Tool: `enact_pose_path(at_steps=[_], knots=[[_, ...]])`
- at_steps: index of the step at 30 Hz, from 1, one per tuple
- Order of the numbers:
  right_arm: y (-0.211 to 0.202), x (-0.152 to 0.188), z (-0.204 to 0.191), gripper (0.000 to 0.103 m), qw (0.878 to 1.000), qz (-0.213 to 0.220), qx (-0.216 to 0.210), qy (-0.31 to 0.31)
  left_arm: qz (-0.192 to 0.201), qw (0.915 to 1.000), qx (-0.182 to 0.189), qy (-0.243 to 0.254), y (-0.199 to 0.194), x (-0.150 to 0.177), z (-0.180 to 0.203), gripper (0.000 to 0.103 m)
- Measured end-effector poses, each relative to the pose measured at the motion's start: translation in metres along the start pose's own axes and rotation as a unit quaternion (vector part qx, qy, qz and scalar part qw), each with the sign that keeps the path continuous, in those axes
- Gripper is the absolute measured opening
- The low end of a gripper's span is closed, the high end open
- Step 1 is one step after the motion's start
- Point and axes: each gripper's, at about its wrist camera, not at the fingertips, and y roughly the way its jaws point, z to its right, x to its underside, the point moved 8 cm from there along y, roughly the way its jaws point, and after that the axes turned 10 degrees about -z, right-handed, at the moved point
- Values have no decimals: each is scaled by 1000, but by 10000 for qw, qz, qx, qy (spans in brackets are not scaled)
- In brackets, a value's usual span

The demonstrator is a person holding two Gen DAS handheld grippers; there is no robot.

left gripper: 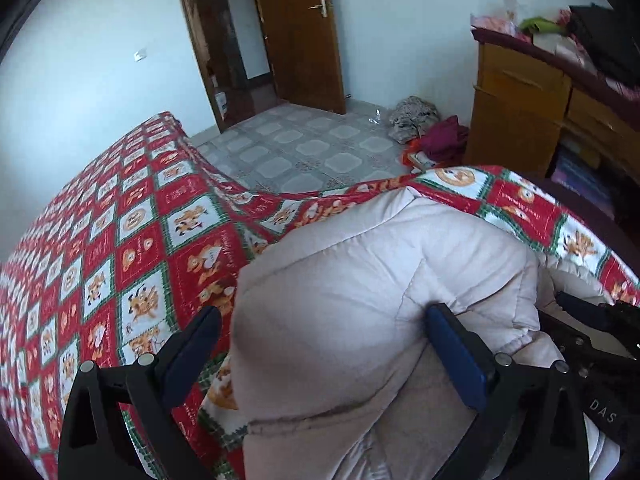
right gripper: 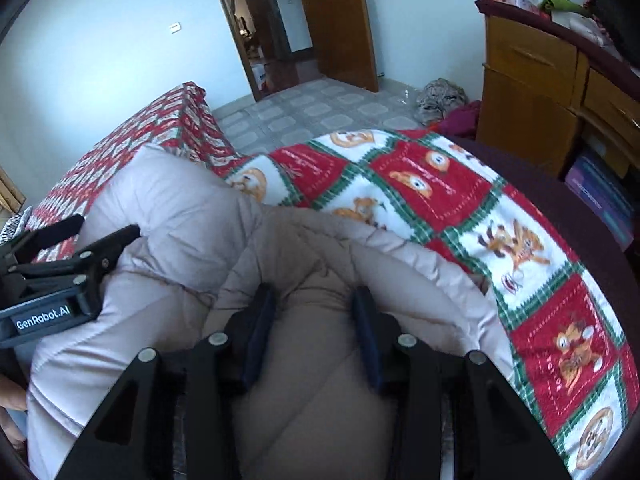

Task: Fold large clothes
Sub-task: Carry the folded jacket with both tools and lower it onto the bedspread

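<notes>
A puffy pale pink-grey jacket (left gripper: 360, 300) lies bunched on the bed. In the left wrist view my left gripper (left gripper: 326, 354) stands wide over a bulging fold of it. The right finger (left gripper: 456, 356) digs into the fabric, while the left finger (left gripper: 192, 360) stays just off the jacket's edge, over the bedspread. In the right wrist view my right gripper (right gripper: 312, 316) is shut on a tan-lined bunch of the jacket (right gripper: 312, 360), squeezed between both pads. The left gripper (right gripper: 88, 236) shows at the left edge, against the jacket's pale outer side (right gripper: 172, 208).
The bed carries a red, white and green checked bedspread (left gripper: 120, 240) with cartoon animals. A dark maroon bed rim (right gripper: 560, 200) curves along the right. Beyond are a tiled floor (left gripper: 304, 148), a heap of clothes (left gripper: 424, 124), a wooden cabinet (left gripper: 516, 112) and an open door (left gripper: 304, 32).
</notes>
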Motion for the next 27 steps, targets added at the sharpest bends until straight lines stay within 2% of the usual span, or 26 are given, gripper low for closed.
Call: enact_pose_path(at_steps=[7, 11, 16, 19, 21, 23, 26, 27], knots=[[13, -9, 4, 42, 9998, -31, 120, 128, -178, 9993, 288, -142, 27, -2, 3, 102], [9, -9, 1, 42, 9995, 37, 321, 44, -205, 9989, 385, -158, 26, 1, 0, 102], [2, -10, -1, 46, 9988, 32, 472, -158, -386, 9976, 574, -82, 0, 11, -12, 102], [-18, -5, 1, 48, 9985, 57, 535, -116, -152, 9982, 573, 15, -35, 20, -21, 102], [-53, 7, -4, 51, 9987, 330, 382, -122, 23, 9984, 542, 167, -57, 29, -22, 102], [-82, 27, -11, 61, 9979, 511, 290, -269, 76, 9974, 678, 224, -69, 40, -20, 102], [-103, 65, -24, 70, 9975, 564, 60, -412, 67, 9950, 958, 289, -79, 60, -8, 102], [-101, 76, -25, 70, 9981, 503, 16, -366, 47, 9943, 1011, 347, -79, 66, -1, 102]])
